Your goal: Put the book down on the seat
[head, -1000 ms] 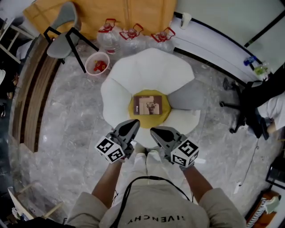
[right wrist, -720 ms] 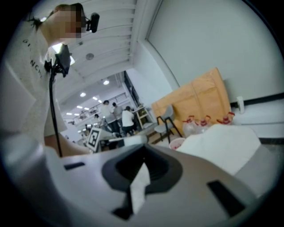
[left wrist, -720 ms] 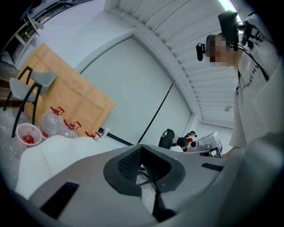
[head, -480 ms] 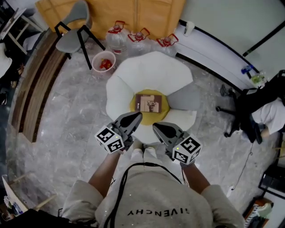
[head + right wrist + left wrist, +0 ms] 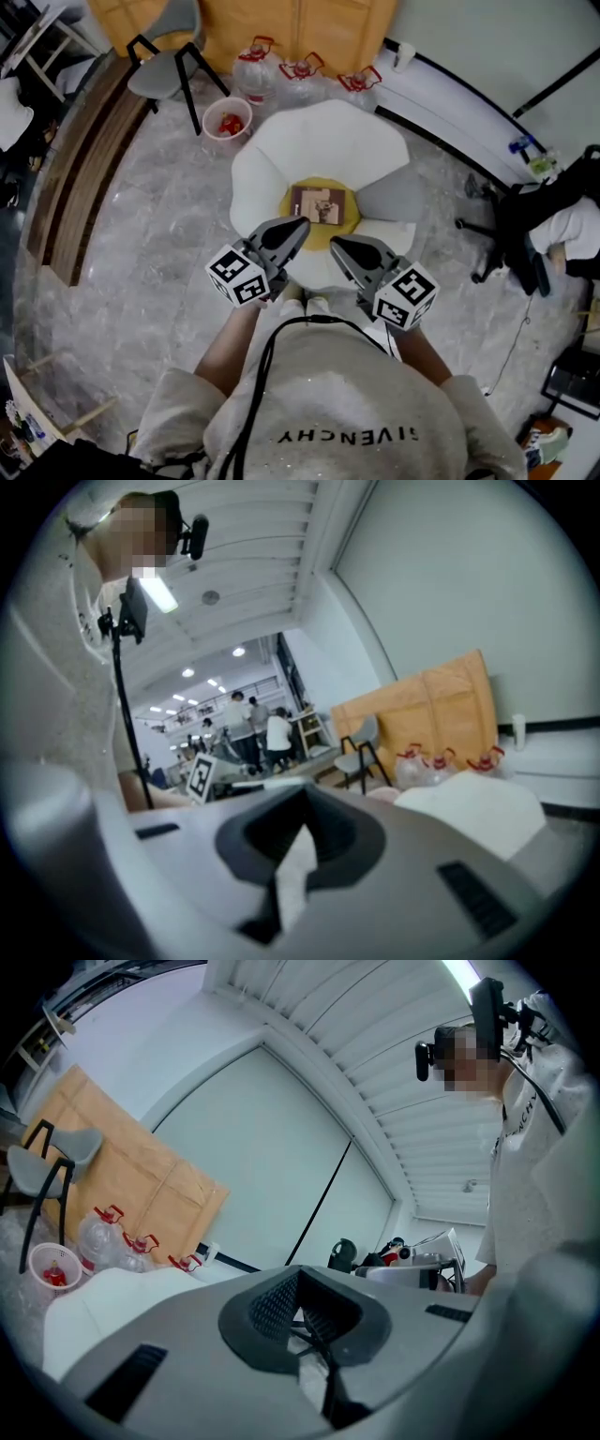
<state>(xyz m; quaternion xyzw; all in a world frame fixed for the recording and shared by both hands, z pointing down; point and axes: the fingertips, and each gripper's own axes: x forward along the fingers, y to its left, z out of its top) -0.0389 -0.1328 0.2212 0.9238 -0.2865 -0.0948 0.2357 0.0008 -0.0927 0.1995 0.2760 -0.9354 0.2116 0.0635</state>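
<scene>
Book unmoved on seat — left gripper, right gripper stay back, fingers clenched, empty.

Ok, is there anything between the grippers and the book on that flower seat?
Nothing visible. The book lies flat on the yellow centre of the seat, and only bare cushion shows between it and the left gripper and right gripper, both with jaws shut and empty.

Soft white cloth seat, yellow cloth centre; paper book; glossy grey marbled floor; brown cardboard; clear plastic bottles.
</scene>
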